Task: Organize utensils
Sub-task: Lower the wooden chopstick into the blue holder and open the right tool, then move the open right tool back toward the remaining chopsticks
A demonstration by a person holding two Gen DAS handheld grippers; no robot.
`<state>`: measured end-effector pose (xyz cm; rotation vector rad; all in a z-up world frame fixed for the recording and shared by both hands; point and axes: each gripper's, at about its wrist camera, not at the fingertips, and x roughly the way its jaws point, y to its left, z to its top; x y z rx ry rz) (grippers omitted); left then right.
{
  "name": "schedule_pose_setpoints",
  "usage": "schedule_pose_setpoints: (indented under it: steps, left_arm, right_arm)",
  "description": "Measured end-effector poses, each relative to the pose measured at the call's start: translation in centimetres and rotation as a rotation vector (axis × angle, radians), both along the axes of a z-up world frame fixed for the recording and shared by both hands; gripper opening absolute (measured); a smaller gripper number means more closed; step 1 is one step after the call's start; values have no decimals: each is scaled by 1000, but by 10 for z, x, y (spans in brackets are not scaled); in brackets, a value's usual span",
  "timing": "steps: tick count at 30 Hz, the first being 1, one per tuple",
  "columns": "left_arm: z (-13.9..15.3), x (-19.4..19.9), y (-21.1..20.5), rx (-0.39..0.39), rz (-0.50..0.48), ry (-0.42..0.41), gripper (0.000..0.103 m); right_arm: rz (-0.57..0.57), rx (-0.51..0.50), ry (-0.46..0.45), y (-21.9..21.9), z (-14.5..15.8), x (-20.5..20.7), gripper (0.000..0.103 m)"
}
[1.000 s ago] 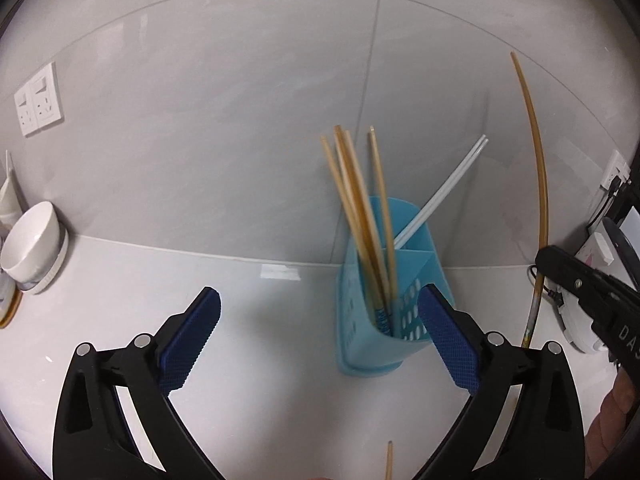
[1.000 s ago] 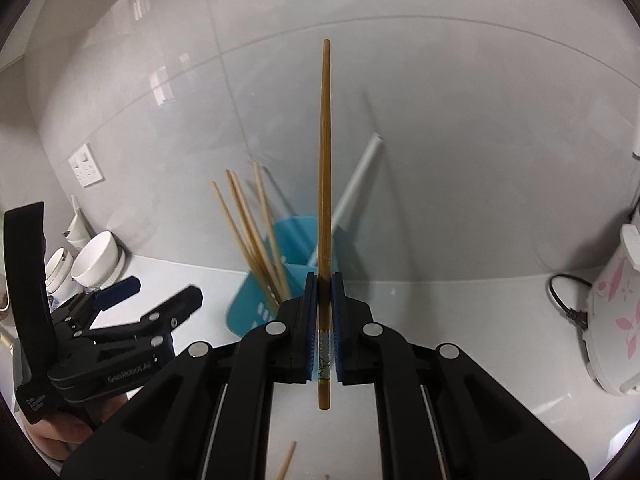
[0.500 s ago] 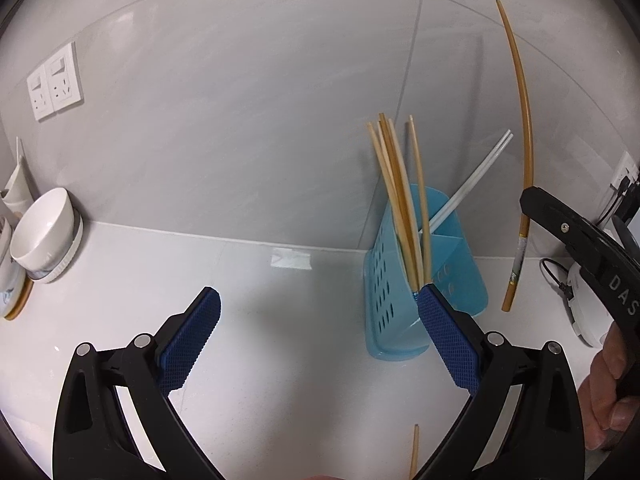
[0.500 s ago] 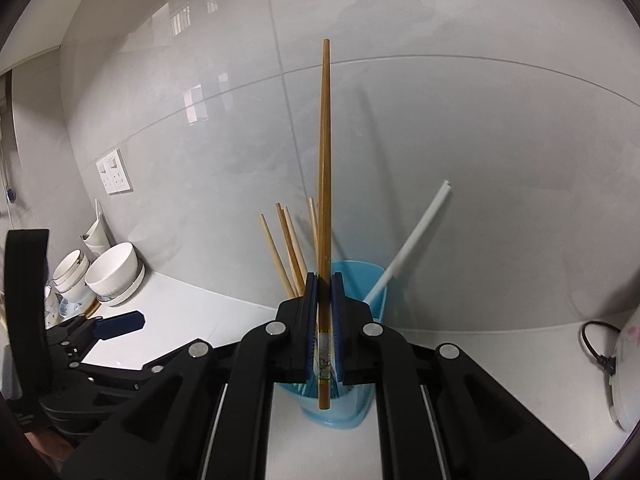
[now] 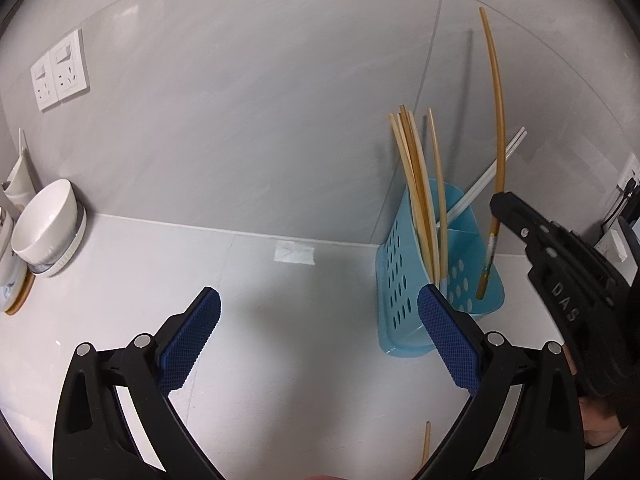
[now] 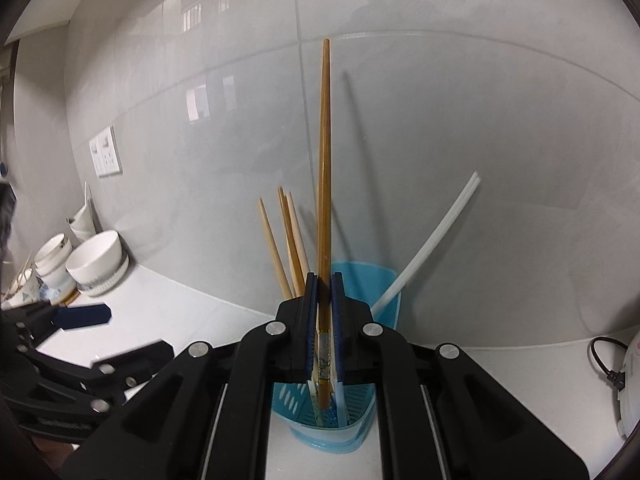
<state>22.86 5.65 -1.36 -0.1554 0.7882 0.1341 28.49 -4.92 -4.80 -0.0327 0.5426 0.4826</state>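
Between the blue pads of the right gripper (image 6: 324, 328) a brown chopstick (image 6: 325, 184) is pinched near its decorated lower end, standing nearly upright, its bottom tip hanging over the blue perforated holder (image 5: 404, 280) on the tabletop (image 5: 280, 320). It looks light, stiff and smooth, so it could pivot or slip in so narrow a pinch; a hold low on the thicker, patterned end seems right, leaving the tip free to drop in. The holder already carries several pale wooden chopsticks (image 5: 416, 184) in one compartment and white chopsticks (image 6: 436, 236) leaning out of another. The left gripper (image 5: 320, 332) hangs spread wide and empty beside the holder. A loose chopstick (image 5: 426, 438) lies near it.
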Motion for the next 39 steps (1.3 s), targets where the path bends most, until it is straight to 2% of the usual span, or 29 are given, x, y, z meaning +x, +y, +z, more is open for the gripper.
schedule_pose_setpoints:
  steps: [12, 22, 23, 26, 28, 29, 33, 37, 39]
  left_arm:
    - [-8, 6, 2, -8, 13, -2, 97]
    - [1, 1, 3, -7, 14, -20, 97]
    - [1, 0, 2, -7, 15, -22, 97]
    - [3, -1, 2, -7, 15, -32, 97]
    - [4, -1, 0, -4, 11, -35, 97]
    - [4, -2, -1, -4, 8, -36, 97]
    - [6, -4, -6, -1, -2, -38, 97]
    - [7, -6, -12, -10, -17, -34, 97]
    - [8, -8, -17, -6, -27, -35, 97]
  right_arm:
    - [-8, -58, 53, 3, -25, 4, 6]
    - [5, -82, 78, 5, -23, 2, 7]
    - [4, -84, 77, 5, -22, 1, 10]
    - [-8, -84, 87, 1, -16, -2, 31]
    - [-22, -81, 93, -3, -12, -4, 37]
    - [-30, -83, 100, -7, -10, -5, 47]
    - [-40, -65, 123, -21, -2, -10, 67]
    - [-43, -74, 131, -32, 4, -17, 76]
    - [-49, -74, 138, -39, 6, -21, 84]
